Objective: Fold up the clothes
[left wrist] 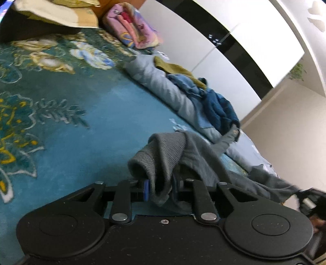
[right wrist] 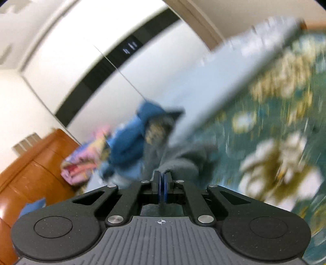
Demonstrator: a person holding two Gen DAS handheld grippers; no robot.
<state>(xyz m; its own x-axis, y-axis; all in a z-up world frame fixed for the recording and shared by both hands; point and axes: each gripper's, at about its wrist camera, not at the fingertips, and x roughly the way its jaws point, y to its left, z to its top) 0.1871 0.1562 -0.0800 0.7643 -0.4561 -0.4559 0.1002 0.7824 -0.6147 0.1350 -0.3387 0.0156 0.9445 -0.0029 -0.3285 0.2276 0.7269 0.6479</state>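
Note:
A grey knit garment (left wrist: 175, 155) hangs from my left gripper (left wrist: 160, 186), which is shut on a bunched fold of it above the teal floral bedspread (left wrist: 71, 114). The garment trails off to the right toward the other gripper (left wrist: 311, 201), which shows at the right edge. In the right wrist view, blurred by motion, my right gripper (right wrist: 162, 184) is shut on the same grey garment (right wrist: 183, 161), pads nearly together.
A pile of blue and olive clothes (left wrist: 195, 89) lies on a light blue quilt (left wrist: 163, 83) along the bed's far edge. A pink folded blanket (left wrist: 132, 26) and pillows (left wrist: 53, 12) lie near the headboard. A white wardrobe (left wrist: 234, 40) stands behind. A wooden cabinet (right wrist: 34, 163) shows at the left of the right wrist view.

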